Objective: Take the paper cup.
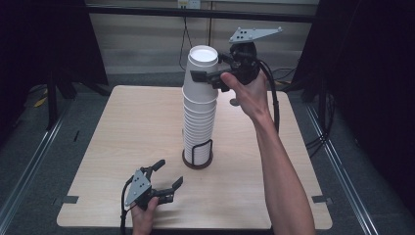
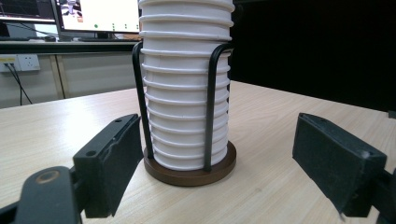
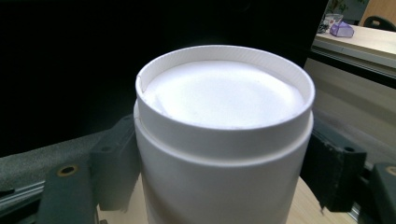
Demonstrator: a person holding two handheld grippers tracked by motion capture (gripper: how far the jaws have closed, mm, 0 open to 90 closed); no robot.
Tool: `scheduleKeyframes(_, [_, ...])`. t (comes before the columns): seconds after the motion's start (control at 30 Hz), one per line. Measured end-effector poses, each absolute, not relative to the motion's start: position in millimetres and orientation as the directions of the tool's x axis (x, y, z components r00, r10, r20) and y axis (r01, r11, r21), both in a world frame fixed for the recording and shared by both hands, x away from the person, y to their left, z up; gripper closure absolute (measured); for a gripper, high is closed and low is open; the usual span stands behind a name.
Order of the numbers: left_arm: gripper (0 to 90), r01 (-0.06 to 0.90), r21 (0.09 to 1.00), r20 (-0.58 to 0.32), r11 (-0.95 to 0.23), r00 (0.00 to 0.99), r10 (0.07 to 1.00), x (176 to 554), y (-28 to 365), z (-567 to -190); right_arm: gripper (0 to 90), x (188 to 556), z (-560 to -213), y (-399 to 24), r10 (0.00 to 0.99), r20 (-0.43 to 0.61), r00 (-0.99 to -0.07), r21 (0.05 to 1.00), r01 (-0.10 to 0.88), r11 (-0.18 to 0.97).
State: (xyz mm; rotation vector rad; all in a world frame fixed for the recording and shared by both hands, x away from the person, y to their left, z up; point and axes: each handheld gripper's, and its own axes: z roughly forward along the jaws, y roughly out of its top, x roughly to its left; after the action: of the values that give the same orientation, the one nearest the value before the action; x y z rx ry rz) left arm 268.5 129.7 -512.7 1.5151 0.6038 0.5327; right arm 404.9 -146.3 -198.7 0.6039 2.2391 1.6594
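Surface (image 1: 127, 127): pale wood-grain top with rounded corners, filling the centre of the frame. One item stood on it, just right of centre: a round dark-brown base with black wire uprights (image 1: 197, 157), carrying a tall stack of white paper cups (image 1: 199, 105).

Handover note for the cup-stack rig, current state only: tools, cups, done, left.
Right tool: raised at the top of the stack, jaws on either side of the top cup, which sits upside down. Looks shut on it, though contact isn't certain.
Left tool: open, low over the near table, aimed at the holder, holding nothing.
Cup stack: upright in the wire holder on its brown base, mid-table.
Done: the top cup is framed for a grasp.
Left: probably lift that cup clear and set it down; no cup stands separately on the table yet.
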Motion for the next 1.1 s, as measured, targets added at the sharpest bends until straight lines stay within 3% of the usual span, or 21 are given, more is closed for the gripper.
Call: scheduleKeyframes(1.1, [15.7,0.051,0.999,-0.033,-0.008,0.750,0.660,268.4,130.0,-512.5,24.0,398.0,-184.8,-166.3,0.491,0.063,-0.869,0.996,0.086,0.023])
